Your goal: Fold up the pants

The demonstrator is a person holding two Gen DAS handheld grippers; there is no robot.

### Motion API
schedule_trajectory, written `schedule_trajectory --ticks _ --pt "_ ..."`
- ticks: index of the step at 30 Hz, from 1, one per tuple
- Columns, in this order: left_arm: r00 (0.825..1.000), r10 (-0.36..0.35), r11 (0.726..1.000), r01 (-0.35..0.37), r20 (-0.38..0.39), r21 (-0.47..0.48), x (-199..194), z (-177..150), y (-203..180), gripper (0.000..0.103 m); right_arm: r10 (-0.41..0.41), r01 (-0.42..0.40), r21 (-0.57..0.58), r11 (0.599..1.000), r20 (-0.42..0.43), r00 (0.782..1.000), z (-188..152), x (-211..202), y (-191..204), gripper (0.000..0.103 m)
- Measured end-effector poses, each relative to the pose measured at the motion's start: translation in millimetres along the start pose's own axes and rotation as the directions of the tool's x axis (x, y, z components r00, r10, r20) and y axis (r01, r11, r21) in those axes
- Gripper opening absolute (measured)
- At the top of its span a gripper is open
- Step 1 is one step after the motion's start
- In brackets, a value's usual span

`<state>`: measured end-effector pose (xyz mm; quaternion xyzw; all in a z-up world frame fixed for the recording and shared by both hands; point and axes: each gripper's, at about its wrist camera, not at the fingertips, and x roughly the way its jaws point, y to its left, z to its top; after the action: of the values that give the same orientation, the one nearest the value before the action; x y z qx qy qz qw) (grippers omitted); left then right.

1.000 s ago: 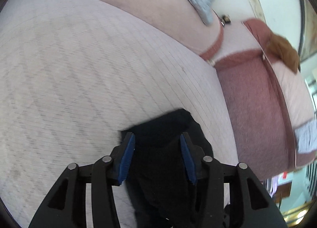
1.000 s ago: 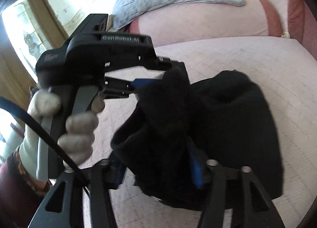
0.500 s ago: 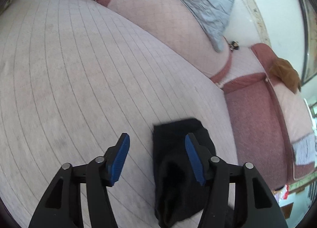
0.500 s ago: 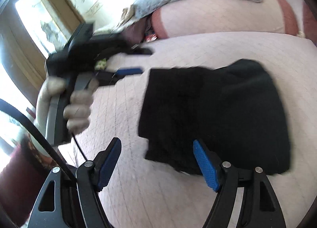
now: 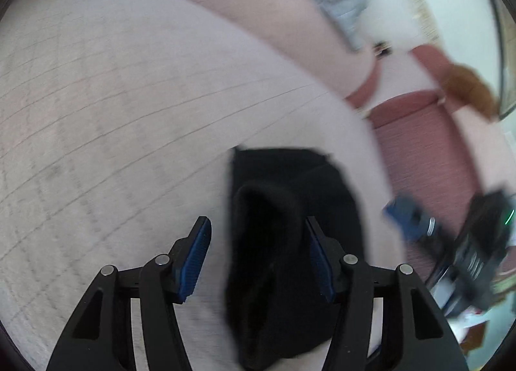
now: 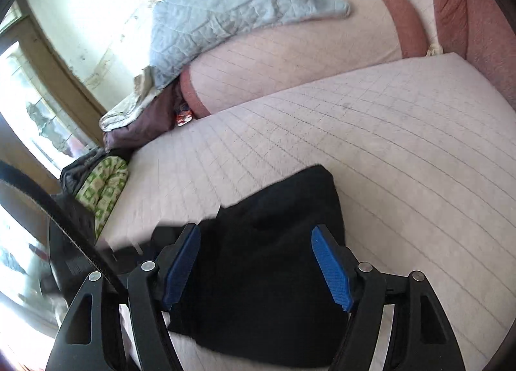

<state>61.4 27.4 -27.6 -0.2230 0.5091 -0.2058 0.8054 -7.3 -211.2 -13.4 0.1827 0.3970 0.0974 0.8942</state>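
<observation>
The black pants (image 5: 290, 209) lie folded into a small bundle on the pale quilted cushion (image 5: 113, 96). My left gripper (image 5: 258, 258) is open, its blue pads on either side of the bundle's near part, gripping nothing. In the right wrist view the pants (image 6: 274, 258) lie flat under my open right gripper (image 6: 254, 264), which holds nothing. The right gripper also shows blurred at the right edge of the left wrist view (image 5: 451, 235).
A grey-blue quilted blanket (image 6: 232, 9) lies over the sofa back. A pile of clothes (image 6: 103, 184) sits at the cushion's left end. A red-brown armrest (image 5: 429, 171) borders the cushion. A brown cloth (image 5: 467, 90) rests on the armrest top.
Both grippers let go of the pants, which dropped flat on the cushion. The grippers then moved in low over the folded bundle, with jaws open.
</observation>
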Motion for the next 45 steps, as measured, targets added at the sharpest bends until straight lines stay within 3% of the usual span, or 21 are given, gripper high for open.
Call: schedule_trajectory --ticks 2,5,8,9,10,12,13,17,18,19,21,23,24,25,26,29,31,33,37,42,45 --pt "0.998 0.064 0.998 -0.064 0.008 0.019 2 -5 6 0.057 -0.107 0.104 -0.098 0.99 -0.029 0.994 11 20 11 0.077" --pt "0.999 0.051 0.998 -0.051 0.011 0.024 1 -3 12 0.058 -0.186 0.163 -0.196 0.967 -0.104 0.977 18 53 21 0.075" --pt "0.998 0.064 0.997 -0.065 0.013 0.05 2 -3 10 0.058 -0.277 0.215 -0.305 0.928 -0.179 0.944 18 89 29 0.071" --pt "0.998 0.064 0.996 -0.065 0.02 0.055 1 -3 10 0.058 -0.316 0.237 -0.341 0.909 -0.196 0.928 15 98 30 0.055" --pt "0.998 0.058 0.997 -0.059 0.024 0.057 2 -2 10 0.058 -0.383 0.286 -0.387 0.877 -0.201 0.902 9 104 27 0.03" --pt "0.999 0.046 0.997 -0.048 0.02 0.059 6 4 7 0.058 -0.462 0.346 -0.432 0.833 -0.198 0.865 11 113 20 0.013" --pt "0.999 0.044 0.997 -0.045 0.018 0.059 8 9 6 0.058 -0.491 0.373 -0.44 0.817 -0.19 0.85 14 117 16 0.012" --pt "1.0 0.011 0.999 -0.011 -0.004 0.044 14 17 13 0.064 -0.665 0.563 -0.425 0.709 -0.137 0.734 31 127 -12 0.013" --pt "1.0 -0.016 0.999 0.016 -0.007 0.031 12 18 17 0.064 -0.677 0.585 -0.397 0.707 -0.141 0.723 34 124 -20 0.013" --pt "0.999 -0.046 0.999 0.046 -0.006 0.01 7 20 20 0.064 -0.666 0.584 -0.368 0.723 -0.148 0.731 36 121 -26 0.013" --pt "0.998 -0.065 0.998 0.065 0.015 0.001 -4 23 22 0.064 -0.571 0.519 -0.281 0.807 -0.15 0.807 38 100 -32 0.017" --pt "0.996 -0.06 0.998 0.06 0.065 -0.001 -19 25 25 0.064 -0.468 0.437 -0.219 0.873 -0.121 0.875 32 71 -32 0.033" --pt "0.994 -0.066 0.998 0.068 0.084 -0.018 -25 26 29 0.064 -0.402 0.378 -0.191 0.906 -0.105 0.91 26 56 -31 0.046" --pt "0.992 -0.087 0.995 0.091 0.093 -0.034 -28 26 32 0.064 -0.353 0.333 -0.176 0.927 -0.101 0.93 23 47 -30 0.056" --pt "0.989 -0.107 0.993 0.112 0.1 -0.048 -31 25 34 0.064 -0.307 0.288 -0.162 0.944 -0.108 0.946 18 40 -29 0.057" --pt "0.978 -0.173 0.983 0.178 0.117 -0.038 -38 19 27 0.064 -0.26 0.241 -0.143 0.96 -0.125 0.958 1 25 -28 0.057" --pt "0.979 -0.174 0.985 0.175 0.108 0.001 -36 14 15 0.064 -0.231 0.217 -0.123 0.969 -0.123 0.965 -9 19 -32 0.057" --pt "0.988 -0.134 0.991 0.132 0.079 0.025 -27 8 7 0.064 -0.213 0.201 -0.099 0.975 -0.121 0.97 -24 11 -37 0.057" --pt "1.0 0.026 0.998 -0.026 -0.003 0.057 13 0 1 0.065 -0.244 0.235 -0.078 0.969 -0.137 0.96 -52 6 -55 0.057" --pt "0.997 -0.072 0.997 0.072 -0.02 -0.019 17 6 15 0.072 -0.181 0.19 0.069 0.979 -0.125 0.976 -68 -15 -85 0.059" --pt "0.998 -0.058 0.997 0.059 0.023 -0.046 -1 3 19 0.072 -0.17 0.176 0.062 0.982 -0.088 0.981 -77 -34 -80 0.059"
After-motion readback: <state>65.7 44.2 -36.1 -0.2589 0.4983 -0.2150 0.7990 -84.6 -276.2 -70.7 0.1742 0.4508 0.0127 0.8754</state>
